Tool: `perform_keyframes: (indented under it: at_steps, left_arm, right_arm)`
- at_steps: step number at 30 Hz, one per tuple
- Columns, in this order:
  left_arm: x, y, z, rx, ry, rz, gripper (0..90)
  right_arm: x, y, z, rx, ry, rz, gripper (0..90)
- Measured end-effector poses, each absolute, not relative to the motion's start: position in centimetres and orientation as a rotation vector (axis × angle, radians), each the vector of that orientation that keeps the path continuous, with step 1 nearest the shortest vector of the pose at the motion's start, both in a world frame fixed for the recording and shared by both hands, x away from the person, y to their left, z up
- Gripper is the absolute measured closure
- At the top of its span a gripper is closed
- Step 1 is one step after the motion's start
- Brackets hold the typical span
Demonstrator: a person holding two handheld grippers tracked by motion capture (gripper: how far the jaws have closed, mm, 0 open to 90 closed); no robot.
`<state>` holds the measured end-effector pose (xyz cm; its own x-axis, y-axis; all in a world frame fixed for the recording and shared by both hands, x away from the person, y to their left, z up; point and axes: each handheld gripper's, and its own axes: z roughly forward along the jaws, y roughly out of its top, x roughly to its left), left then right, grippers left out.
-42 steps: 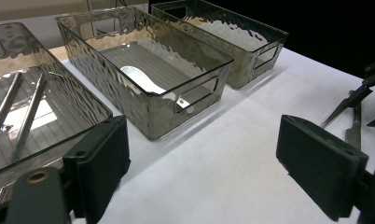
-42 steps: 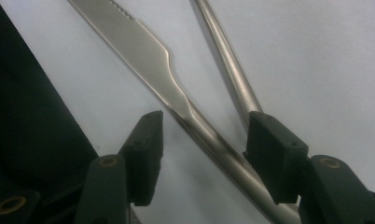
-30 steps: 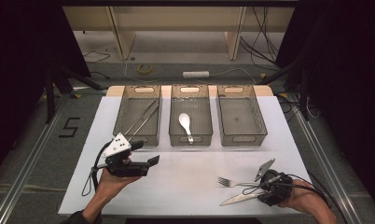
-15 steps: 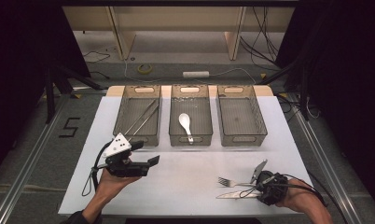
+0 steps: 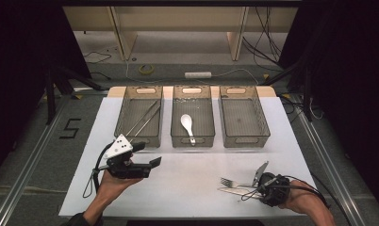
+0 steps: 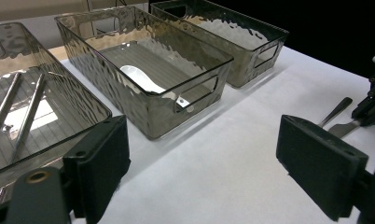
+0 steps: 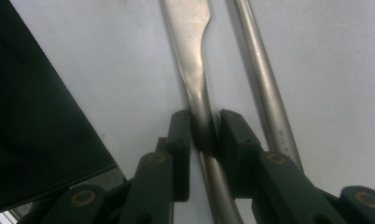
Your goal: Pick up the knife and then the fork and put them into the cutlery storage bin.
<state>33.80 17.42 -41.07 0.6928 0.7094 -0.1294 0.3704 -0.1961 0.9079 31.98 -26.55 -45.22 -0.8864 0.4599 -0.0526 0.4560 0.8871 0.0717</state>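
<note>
Knife handle sits pinched between the right claw's jaws, which have just been closing, at lower centre; fork lies alongside on the worktop.

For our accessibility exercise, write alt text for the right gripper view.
The right gripper has its two black jaws closed on the handle of a knife lying on the white table. A fork handle lies alongside.

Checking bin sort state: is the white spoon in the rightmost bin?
No, in the high view the white spoon lies in the middle bin, while the right bin holds nothing.
</note>
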Motion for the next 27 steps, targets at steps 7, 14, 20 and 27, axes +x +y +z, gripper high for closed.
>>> perform_keyframes:
  at_steps: [7,14,20,27]
  left_arm:
    - [33.79,17.40,-41.07,1.812,0.853,0.388,16.8]
    - [33.78,17.40,-41.06,1.812,0.852,0.388,16.8]
    - [33.80,17.42,-41.06,1.810,0.853,0.386,16.9]
    - [33.78,17.41,-41.05,1.813,0.848,0.386,16.8]
  right_arm:
    - [31.89,-26.45,-45.16,0.647,3.004,0.076,79.1]
    - [31.69,-26.13,-45.11,0.595,3.006,0.054,80.5]
    - [31.75,-26.28,-45.07,0.579,3.012,0.064,80.8]
    - [31.77,-26.60,-44.95,0.601,3.017,0.106,80.9]
